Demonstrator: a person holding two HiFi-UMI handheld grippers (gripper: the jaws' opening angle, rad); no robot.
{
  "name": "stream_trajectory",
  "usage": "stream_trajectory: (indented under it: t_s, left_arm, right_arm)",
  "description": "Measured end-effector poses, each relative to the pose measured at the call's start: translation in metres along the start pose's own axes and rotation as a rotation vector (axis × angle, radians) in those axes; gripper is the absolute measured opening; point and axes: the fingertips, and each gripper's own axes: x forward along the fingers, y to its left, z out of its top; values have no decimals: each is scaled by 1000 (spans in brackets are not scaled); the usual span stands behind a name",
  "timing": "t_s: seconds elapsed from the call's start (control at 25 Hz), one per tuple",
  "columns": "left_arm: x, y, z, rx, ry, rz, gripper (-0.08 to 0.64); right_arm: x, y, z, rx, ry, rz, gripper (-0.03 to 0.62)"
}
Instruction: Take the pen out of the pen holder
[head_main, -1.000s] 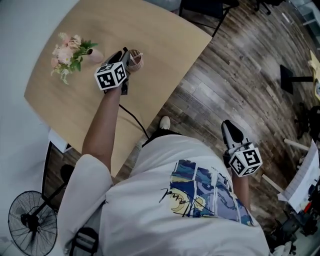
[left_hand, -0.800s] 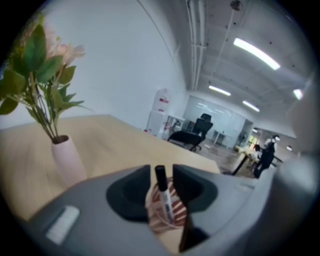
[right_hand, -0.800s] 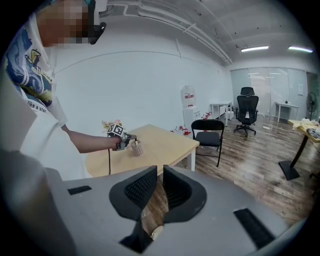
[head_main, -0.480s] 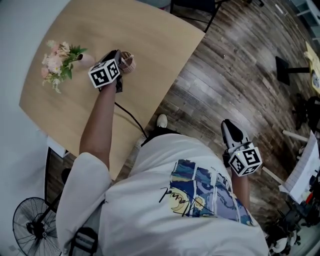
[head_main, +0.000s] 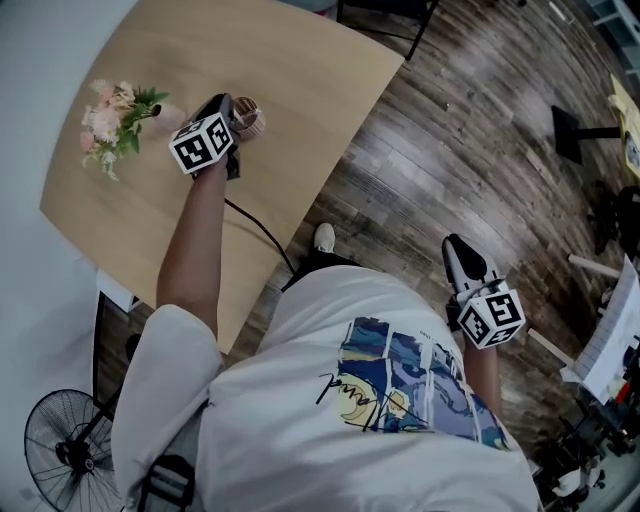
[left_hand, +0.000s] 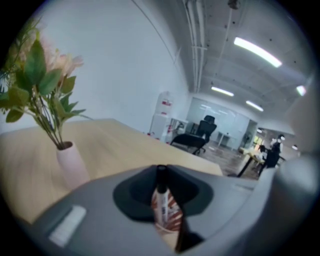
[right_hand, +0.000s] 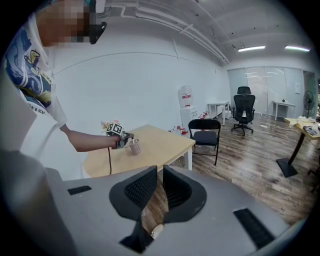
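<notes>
Head view shows only the pen holder (head_main: 249, 117) on the desk (head_main: 300, 70); the left hand-held gripper (left_hand: 161, 172) view shows jaws, just closing, pinching the pen (left_hand: 161, 200) inside it; right hand-held gripper (right_hand: 160, 172) slightly spread, empty

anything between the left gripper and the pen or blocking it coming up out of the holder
Nothing visible. The left gripper has just been closing its jaws and now clasps the black-capped white pen standing in the brown striped pen holder; only open air above. The pink flower vase stands apart, to one side.
</notes>
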Motion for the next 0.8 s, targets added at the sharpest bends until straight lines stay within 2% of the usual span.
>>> stream_trajectory:
  t_s: [0.4,0.8]
  left_arm:
    - [-43,-24,33,36,-103,18,67]
    - [-111,-58,71,80,-273,31,67]
  right_arm:
    - [-30,-4,-14,-1,-32,24,32]
    - [-57,-5,-29,-27,-60,68,31]
